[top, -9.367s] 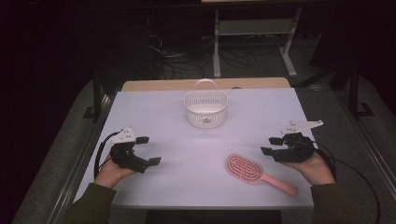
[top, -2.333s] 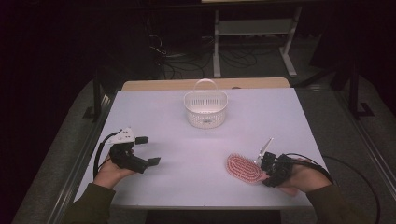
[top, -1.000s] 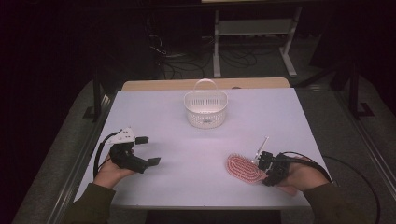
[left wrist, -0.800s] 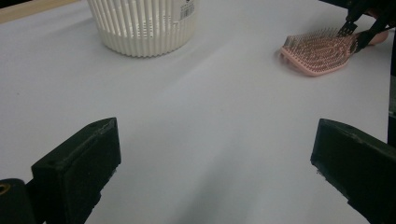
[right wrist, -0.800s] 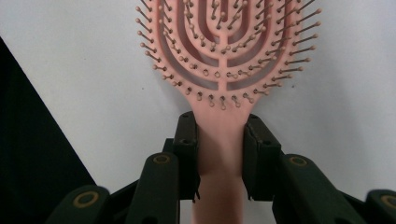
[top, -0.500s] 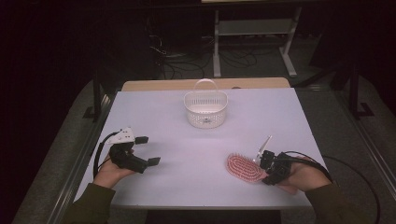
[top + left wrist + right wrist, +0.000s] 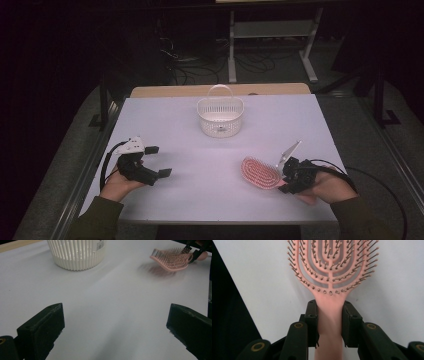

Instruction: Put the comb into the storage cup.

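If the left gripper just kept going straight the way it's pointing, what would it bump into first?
Probably nothing soon. The left gripper points over bare table, between the white basket and the pink hairbrush; depth is hard to judge, though.

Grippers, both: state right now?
Left gripper: open, jaws wide apart, holding nothing.
Right gripper: shut on the pink hairbrush, clamped at its handle.

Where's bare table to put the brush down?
Free: the middle strip between left gripper and pink hairbrush, plus the far corners beside the white basket. Crowded: near right, around right gripper, shut on the brush handle.
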Motion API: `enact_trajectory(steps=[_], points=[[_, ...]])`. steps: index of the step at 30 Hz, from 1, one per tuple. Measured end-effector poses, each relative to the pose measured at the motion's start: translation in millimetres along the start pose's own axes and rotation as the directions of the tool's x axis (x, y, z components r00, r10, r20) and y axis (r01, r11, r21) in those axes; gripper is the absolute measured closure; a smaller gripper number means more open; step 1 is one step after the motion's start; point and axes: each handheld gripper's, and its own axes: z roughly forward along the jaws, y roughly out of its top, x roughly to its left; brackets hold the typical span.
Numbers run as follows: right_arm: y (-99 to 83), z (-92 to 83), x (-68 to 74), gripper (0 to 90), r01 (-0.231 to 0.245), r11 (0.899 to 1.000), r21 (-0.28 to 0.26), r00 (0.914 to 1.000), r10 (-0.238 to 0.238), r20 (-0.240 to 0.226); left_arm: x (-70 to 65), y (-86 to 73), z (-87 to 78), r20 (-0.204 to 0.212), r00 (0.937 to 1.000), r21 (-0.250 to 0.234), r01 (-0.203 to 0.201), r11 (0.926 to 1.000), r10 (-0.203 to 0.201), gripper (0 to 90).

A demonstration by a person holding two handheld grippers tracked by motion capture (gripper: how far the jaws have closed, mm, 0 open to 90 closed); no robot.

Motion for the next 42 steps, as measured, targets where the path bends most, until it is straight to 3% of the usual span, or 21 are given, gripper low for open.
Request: enact_trajectory(steps=[4, 13, 21, 28, 34, 42], points=[[0.6, -7.3, -1.7, 68.8, -0.009, 0.996, -0.091, 0.9999, 0.011, 0.013, 0.0, 0.2, -0.2, -0.001, 1.0, -0.004, 0.002, 1.0, -0.002, 0.8], [0.5, -14.6, -6.1, 68.8, -0.029, 0.975, -0.222, 0.9995, 0.03, 0.001, -0.4, 0.5, 0.5, 0.004, 1.0, -0.003, 0.002, 1.0, -0.002, 0.8], [2.4, -18.2, -12.1, 68.7, -0.041, 0.947, -0.319, 0.9979, 0.055, 0.034, -1.6, 4.8, -0.4, 0.019, 0.9997, -0.029, 0.017, 0.9994, -0.017, 0.8], [5.2, -22.9, -19.6, 68.8, -0.057, 0.906, -0.419, 0.9957, 0.083, 0.043, -0.6, 9.9, -1.2, 0.033, 0.9986, -0.052, 0.043, 0.9977, -0.041, 0.8], [12.2, -25.1, -22.5, 68.7, -0.059, 0.889, -0.455, 0.9953, 0.088, 0.042, 0.4, 16.7, 0.7, 0.039, 0.9982, -0.066, 0.049, 0.9966, -0.046, 0.8], [24.4, -27.8, -22.9, 68.7, -0.04, 0.881, -0.471, 0.9965, 0.07, 0.046, -2.6, 28.5, 4.8, 0.045, 0.9987, -0.074, 0.029, 0.9968, -0.026, 0.8]])
